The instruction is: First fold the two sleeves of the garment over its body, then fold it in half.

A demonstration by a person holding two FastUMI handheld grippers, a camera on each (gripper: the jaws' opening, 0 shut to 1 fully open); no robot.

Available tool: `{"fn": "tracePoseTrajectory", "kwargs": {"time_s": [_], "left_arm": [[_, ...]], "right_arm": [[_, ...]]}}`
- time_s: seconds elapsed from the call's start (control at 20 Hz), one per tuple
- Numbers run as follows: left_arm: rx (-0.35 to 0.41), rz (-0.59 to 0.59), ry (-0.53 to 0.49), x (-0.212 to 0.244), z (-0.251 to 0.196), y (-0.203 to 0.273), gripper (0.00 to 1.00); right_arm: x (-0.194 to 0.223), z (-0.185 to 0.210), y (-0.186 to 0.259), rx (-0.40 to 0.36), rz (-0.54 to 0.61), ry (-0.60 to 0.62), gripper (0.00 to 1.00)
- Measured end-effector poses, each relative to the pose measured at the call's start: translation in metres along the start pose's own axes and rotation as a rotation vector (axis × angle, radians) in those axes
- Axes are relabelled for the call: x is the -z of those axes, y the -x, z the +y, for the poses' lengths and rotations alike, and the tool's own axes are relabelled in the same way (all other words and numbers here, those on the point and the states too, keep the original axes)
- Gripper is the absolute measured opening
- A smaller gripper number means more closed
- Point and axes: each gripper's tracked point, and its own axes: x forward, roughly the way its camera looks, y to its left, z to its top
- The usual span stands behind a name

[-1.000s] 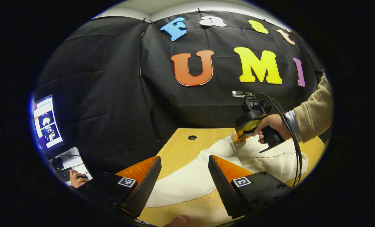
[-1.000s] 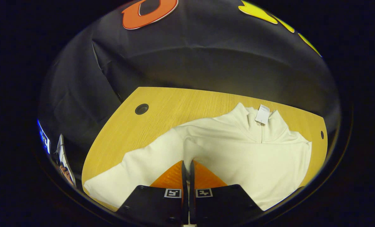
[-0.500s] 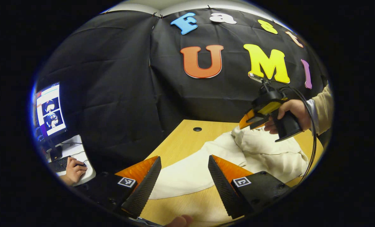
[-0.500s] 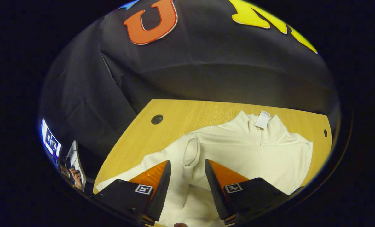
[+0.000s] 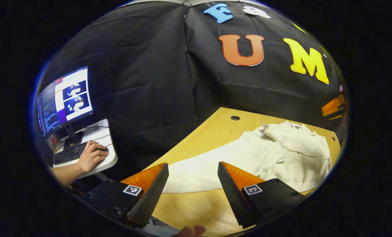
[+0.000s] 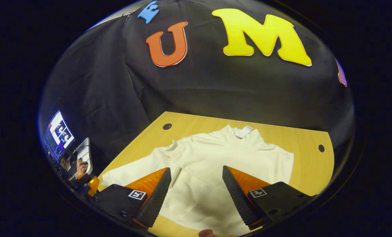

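Note:
A white long-sleeved garment [image 6: 212,164] lies flat on the wooden table [image 6: 301,141], its collar and tag [image 6: 244,131] at the far side. One sleeve is folded over the body, its cuff bunched near the far shoulder [image 5: 291,136]. The other sleeve [image 5: 199,172] stretches out flat toward my left gripper [image 5: 192,166], which is open above the table with the cuff end between its fingers' line. My right gripper [image 6: 196,169] hovers open above the garment's lower body with nothing in it. It also peeks in at the right edge of the left gripper view [image 5: 332,107].
Two round cable holes [image 6: 167,126] [image 6: 321,148] sit in the far table corners. Left of the table stands a small desk with a monitor [image 5: 64,98] and a keyboard [image 5: 67,154]; a person's hand [image 5: 90,156] rests on a mouse there.
My right gripper opened, let go of the sleeve cuff it had carried over the body, and rose back. The left gripper's view swung leftward while it stayed open near the outstretched sleeve.

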Motion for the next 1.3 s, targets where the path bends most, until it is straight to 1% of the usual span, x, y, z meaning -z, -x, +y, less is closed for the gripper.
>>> {"fn": "tracePoseTrajectory", "kwargs": {"time_s": [0.05,0.1,0.15,0.2,0.25,0.35,0.45,0.5,0.55,0.6,0.65,0.8,0.95,1.0,1.05,1.15,1.2,1.25,1.3], "left_arm": [[-0.014,0.012,0.015,0.004,0.005,-0.006,0.96],[-0.034,0.029,0.025,0.009,0.010,-0.012,0.96],[-0.051,0.055,0.037,0.018,0.017,-0.018,0.96],[-0.064,0.086,0.051,0.026,0.021,-0.023,0.96],[-0.076,0.117,0.073,0.033,0.024,-0.027,0.96],[-0.097,0.162,0.130,0.038,0.030,-0.036,0.96],[-0.126,0.210,0.168,0.041,0.039,-0.048,0.96],[-0.150,0.240,0.186,0.042,0.045,-0.052,0.96],[-0.167,0.264,0.211,0.045,0.052,-0.060,0.96],[-0.177,0.286,0.245,0.046,0.057,-0.067,1.00],[-0.183,0.320,0.277,0.051,0.060,-0.074,0.96],[-0.200,0.402,0.338,0.061,0.068,-0.087,0.96],[-0.206,0.501,0.378,0.077,0.066,-0.090,0.96],[-0.208,0.499,0.374,0.072,0.066,-0.090,0.96],[-0.202,0.526,0.363,0.075,0.066,-0.094,0.96],[-0.174,0.561,0.334,0.074,0.063,-0.098,0.93],[-0.170,0.576,0.337,0.075,0.062,-0.098,0.89],[-0.164,0.587,0.345,0.075,0.061,-0.099,0.75],[-0.158,0.598,0.353,0.073,0.062,-0.098,0.69]], "right_arm": [[0.013,-0.012,0.011,0.008,0.005,-0.021,0.96],[0.026,-0.022,0.023,0.022,0.012,-0.041,0.96],[0.039,-0.033,0.033,0.042,0.018,-0.064,0.93],[0.053,-0.041,0.044,0.054,0.034,-0.091,0.96],[0.066,-0.049,0.054,0.067,0.052,-0.115,0.93],[0.089,-0.058,0.071,0.086,0.085,-0.155,0.94],[0.109,-0.066,0.083,0.112,0.122,-0.157,0.93],[0.114,-0.067,0.086,0.120,0.133,-0.154,0.96],[0.117,-0.069,0.089,0.131,0.143,-0.153,0.96],[0.117,-0.067,0.090,0.134,0.147,-0.156,0.96],[0.116,-0.064,0.092,0.132,0.147,-0.153,0.96],[0.109,-0.057,0.092,0.133,0.137,-0.135,0.96],[0.112,-0.052,0.090,0.134,0.141,-0.144,0.97],[0.114,-0.049,0.092,0.132,0.146,-0.144,0.97],[0.114,-0.049,0.093,0.135,0.147,-0.140,0.97],[0.118,-0.049,0.095,0.140,0.148,-0.133,0.96],[0.120,-0.050,0.097,0.142,0.149,-0.134,0.97],[0.121,-0.052,0.097,0.143,0.150,-0.137,0.97],[0.123,-0.055,0.098,0.149,0.148,-0.148,0.97]]}}
